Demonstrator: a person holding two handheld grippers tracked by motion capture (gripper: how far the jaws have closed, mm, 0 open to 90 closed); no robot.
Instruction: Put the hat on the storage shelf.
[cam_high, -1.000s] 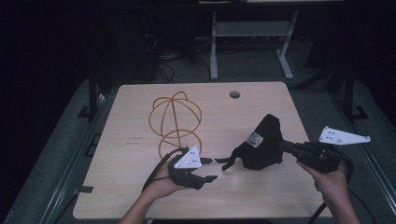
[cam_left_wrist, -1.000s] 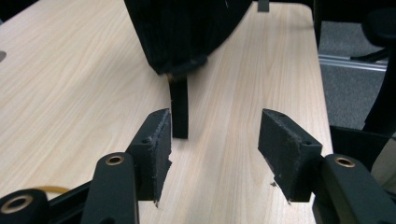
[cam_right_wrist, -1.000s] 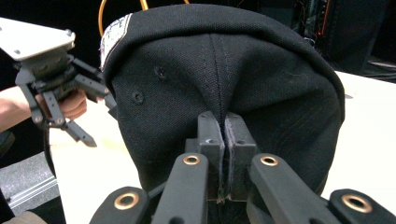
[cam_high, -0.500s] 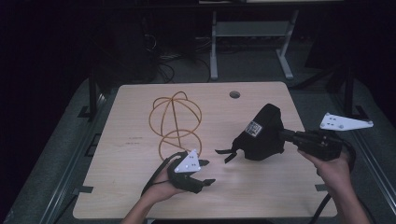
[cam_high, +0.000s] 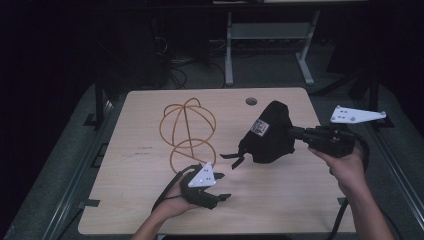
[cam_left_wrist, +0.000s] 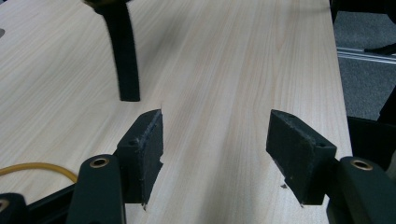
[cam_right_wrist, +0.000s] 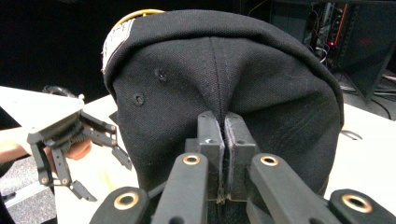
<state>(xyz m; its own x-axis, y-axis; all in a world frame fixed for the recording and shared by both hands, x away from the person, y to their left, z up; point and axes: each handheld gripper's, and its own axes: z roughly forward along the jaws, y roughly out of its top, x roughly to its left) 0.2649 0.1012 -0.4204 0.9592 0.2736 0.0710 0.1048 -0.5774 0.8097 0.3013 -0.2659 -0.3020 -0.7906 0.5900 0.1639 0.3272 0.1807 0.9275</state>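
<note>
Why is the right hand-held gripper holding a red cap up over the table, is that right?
Not quite: the cap is black, not red, as the right gripper view shows. The right hand-held gripper does hold it up over the table.

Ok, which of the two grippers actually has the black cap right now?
The right gripper: its jaws are pinched shut on the black cap, holding it above the table. The left gripper is open, with bare wood between its pads.
</note>
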